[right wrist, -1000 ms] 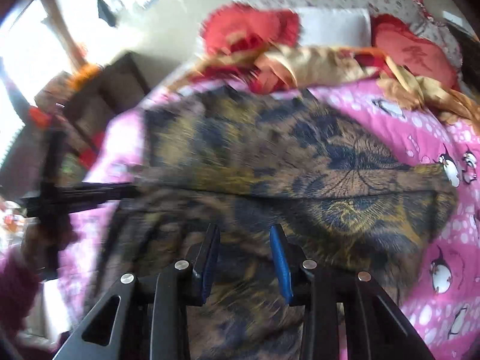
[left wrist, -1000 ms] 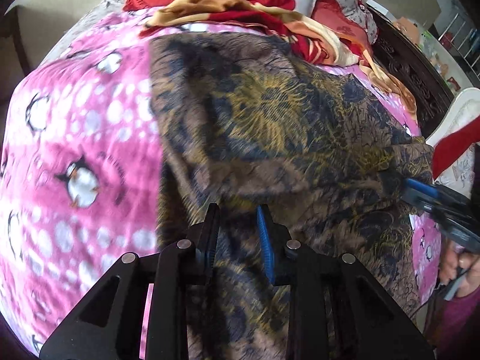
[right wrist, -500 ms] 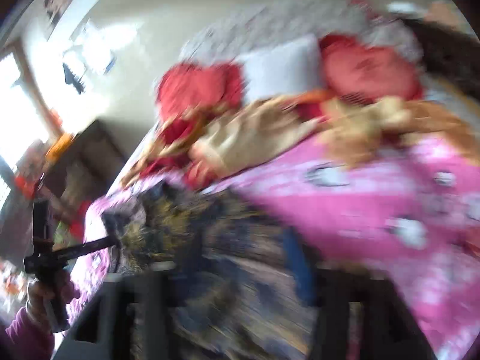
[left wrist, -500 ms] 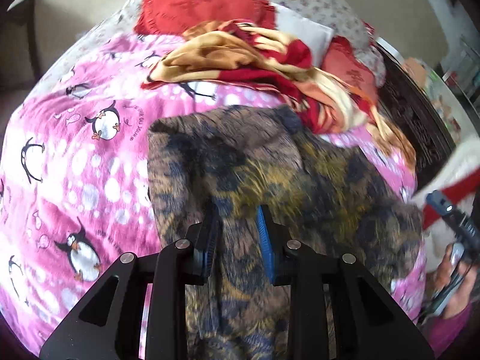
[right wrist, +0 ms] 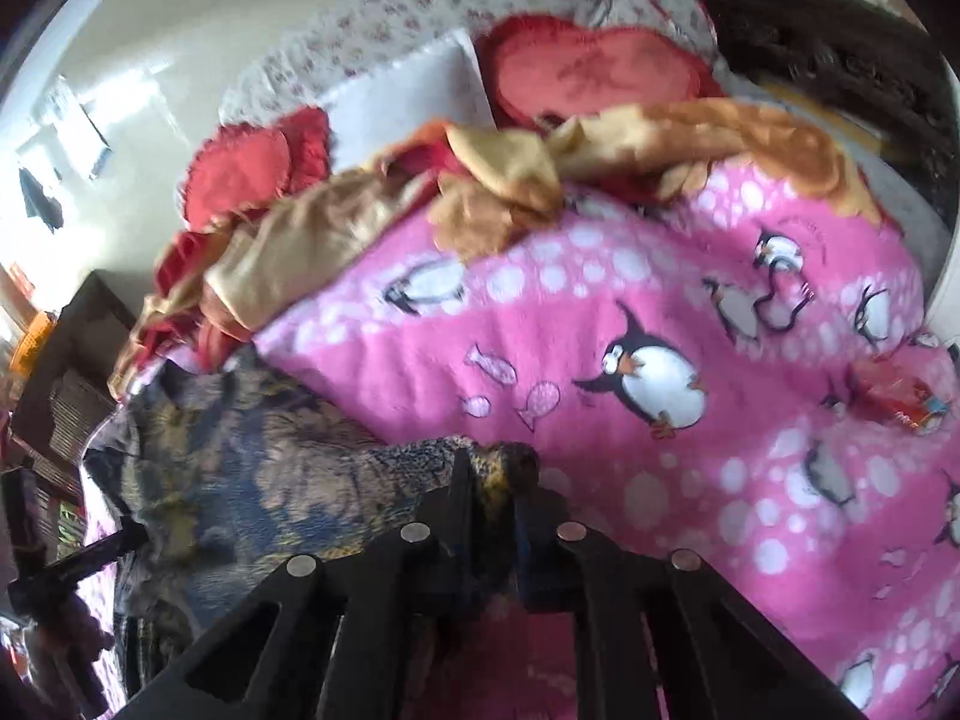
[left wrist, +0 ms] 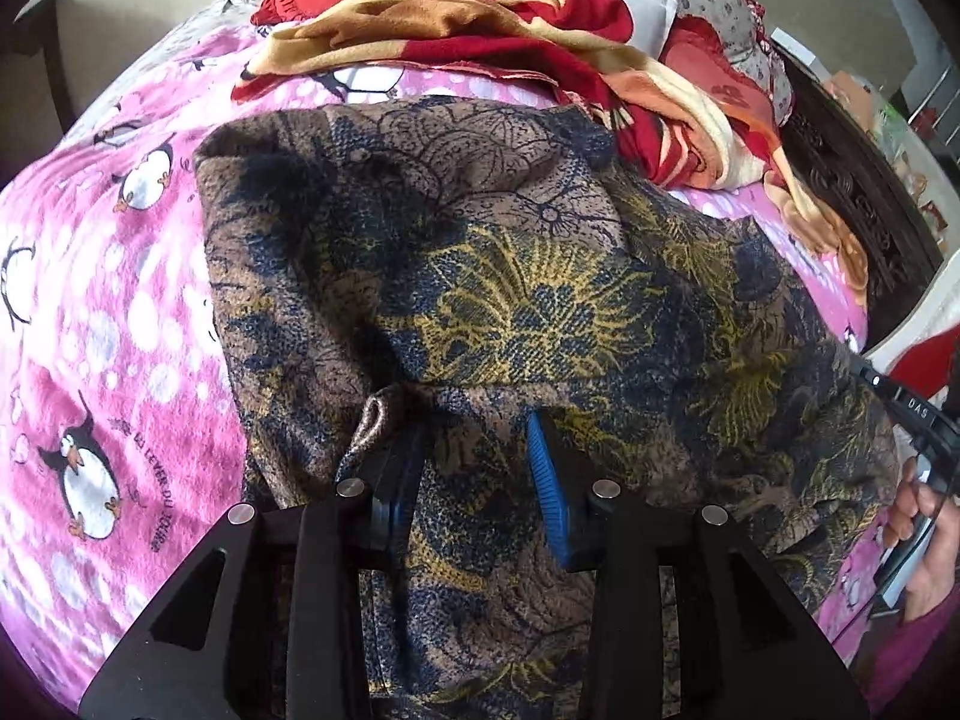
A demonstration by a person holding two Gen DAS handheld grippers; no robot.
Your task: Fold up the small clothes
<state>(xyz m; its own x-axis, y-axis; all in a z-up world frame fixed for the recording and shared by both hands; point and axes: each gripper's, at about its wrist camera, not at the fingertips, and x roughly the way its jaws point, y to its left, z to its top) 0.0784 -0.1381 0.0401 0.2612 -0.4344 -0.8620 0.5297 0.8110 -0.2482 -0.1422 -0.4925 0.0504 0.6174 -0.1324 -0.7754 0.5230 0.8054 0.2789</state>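
A brown, navy and yellow patterned garment lies spread on the bed. My left gripper rests low on it near the front. Its jaws are opening, with cloth lying loose between them and a small fold draped over the left finger. In the right wrist view the same garment lies to the left. My right gripper is closing, pinched on the garment's right edge, which bunches above the fingertips. A hand holds the right gripper at the far right edge of the left wrist view.
A pink penguin blanket covers the bed. A red and gold blanket is heaped behind the garment, with red pillows beyond it. A dark carved bed frame runs along the right. A small red packet lies on the blanket.
The right gripper swung rightwards, spread wide, then closed on the garment's edge. The left gripper's jaws have widened, and a fold now drapes its left finger.
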